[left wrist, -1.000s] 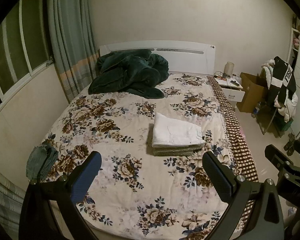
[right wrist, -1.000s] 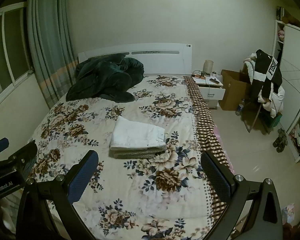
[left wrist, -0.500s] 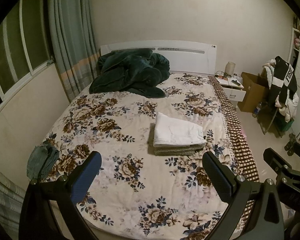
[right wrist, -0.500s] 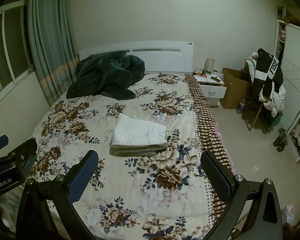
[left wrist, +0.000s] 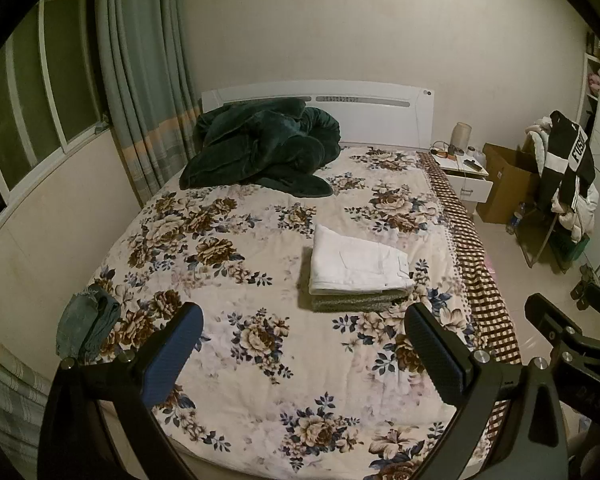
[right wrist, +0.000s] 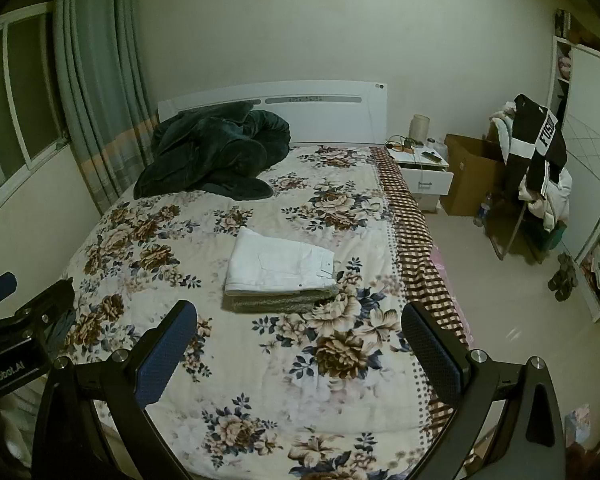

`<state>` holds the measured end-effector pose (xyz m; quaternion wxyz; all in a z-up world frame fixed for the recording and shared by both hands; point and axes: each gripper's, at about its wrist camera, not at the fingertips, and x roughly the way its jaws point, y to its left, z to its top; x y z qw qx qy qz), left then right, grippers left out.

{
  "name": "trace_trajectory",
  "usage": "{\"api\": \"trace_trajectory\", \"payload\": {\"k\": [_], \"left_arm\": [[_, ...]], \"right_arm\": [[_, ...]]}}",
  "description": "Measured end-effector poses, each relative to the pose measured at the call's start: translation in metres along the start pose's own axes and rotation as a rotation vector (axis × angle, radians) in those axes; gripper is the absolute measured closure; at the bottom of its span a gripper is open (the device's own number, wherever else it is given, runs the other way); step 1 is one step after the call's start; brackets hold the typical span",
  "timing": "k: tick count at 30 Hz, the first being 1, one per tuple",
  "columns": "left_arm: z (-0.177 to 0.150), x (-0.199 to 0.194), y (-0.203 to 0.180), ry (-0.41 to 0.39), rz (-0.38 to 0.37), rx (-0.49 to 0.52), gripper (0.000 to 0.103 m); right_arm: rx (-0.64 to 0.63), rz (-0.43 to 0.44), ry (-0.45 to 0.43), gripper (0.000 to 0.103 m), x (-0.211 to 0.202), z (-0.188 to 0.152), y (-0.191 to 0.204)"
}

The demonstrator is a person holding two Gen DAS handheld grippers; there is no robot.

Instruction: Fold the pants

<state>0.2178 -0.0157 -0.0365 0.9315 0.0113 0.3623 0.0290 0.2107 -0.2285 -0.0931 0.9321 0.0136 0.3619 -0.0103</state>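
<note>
Folded white pants point(left wrist: 356, 262) lie on top of a folded grey-green garment point(left wrist: 356, 302) in the middle of the floral bed point(left wrist: 228, 280). The stack also shows in the right wrist view, the white pants point(right wrist: 280, 266) above the grey-green one point(right wrist: 280, 302). A crumpled blue-grey garment point(left wrist: 86, 320) lies at the bed's left edge. My left gripper point(left wrist: 300, 356) is open and empty, held above the foot of the bed, well short of the stack. My right gripper point(right wrist: 300, 354) is open and empty too, beside it.
A dark green blanket point(left wrist: 260, 152) is heaped by the white headboard point(left wrist: 380, 116). A nightstand point(left wrist: 464, 176), a cardboard box point(left wrist: 508, 184) and a chair piled with clothes point(left wrist: 568, 184) stand on the right. Curtains point(left wrist: 140, 92) and a window are on the left.
Both grippers have drawn back and risen slightly, so the bed and stack sit a little lower and further off. Nothing on the bed has moved.
</note>
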Motion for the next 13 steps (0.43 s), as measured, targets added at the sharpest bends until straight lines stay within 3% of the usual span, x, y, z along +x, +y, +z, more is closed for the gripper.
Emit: {"api": "trace_trajectory", "payload": {"k": [13], "left_arm": [[0.003,-0.0038,0.0065,-0.017,0.007,0.008,0.0]], "right_arm": [[0.0,0.005,0.0,0.0,0.0006,0.0001,-0.001]]}}
